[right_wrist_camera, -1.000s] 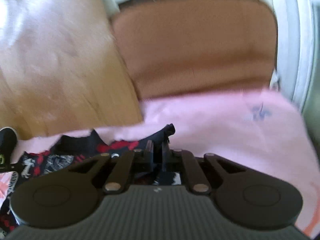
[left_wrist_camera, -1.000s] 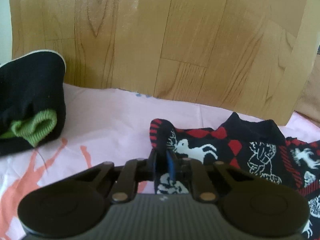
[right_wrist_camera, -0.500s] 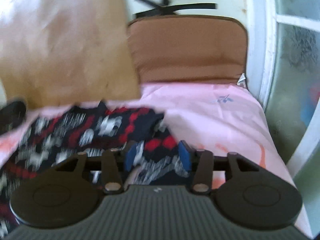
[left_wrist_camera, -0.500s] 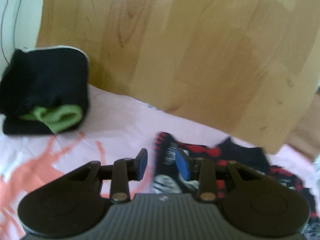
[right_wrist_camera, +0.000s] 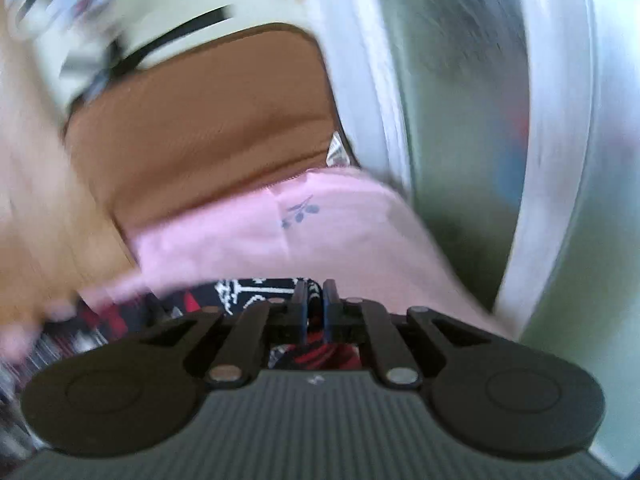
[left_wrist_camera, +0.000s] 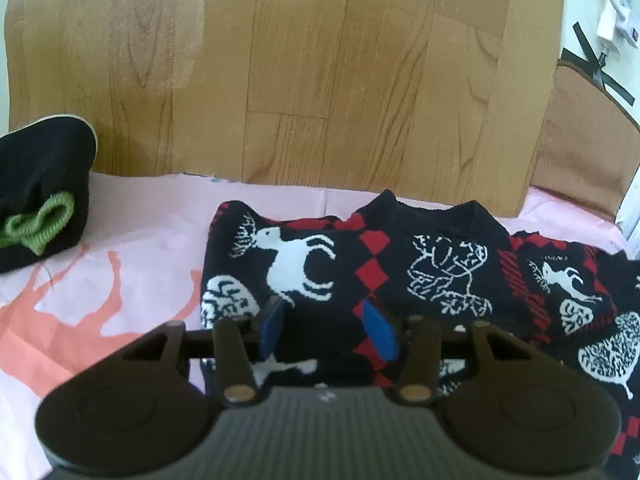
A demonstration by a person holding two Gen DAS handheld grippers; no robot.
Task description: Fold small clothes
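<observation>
A small black sweater (left_wrist_camera: 400,264) with red diamonds and white deer lies flat on the pink sheet (left_wrist_camera: 140,208), neck hole toward the wooden board. My left gripper (left_wrist_camera: 324,332) is open and empty, its blue pads just above the sweater's left front. My right gripper (right_wrist_camera: 314,308) is shut on the sweater's edge (right_wrist_camera: 256,292), near the sheet's (right_wrist_camera: 320,224) right side; this view is blurred by motion.
A folded black garment (left_wrist_camera: 40,192) with a green cuff lies at the far left of the sheet. A wooden board (left_wrist_camera: 300,72) stands behind. A brown cushion (right_wrist_camera: 208,120) and a white window frame (right_wrist_camera: 552,160) lie to the right.
Both grippers let go of the sweater half a second ago. The left has stayed open and moved over the sweater. The right has swung right and shut on the sweater's edge.
</observation>
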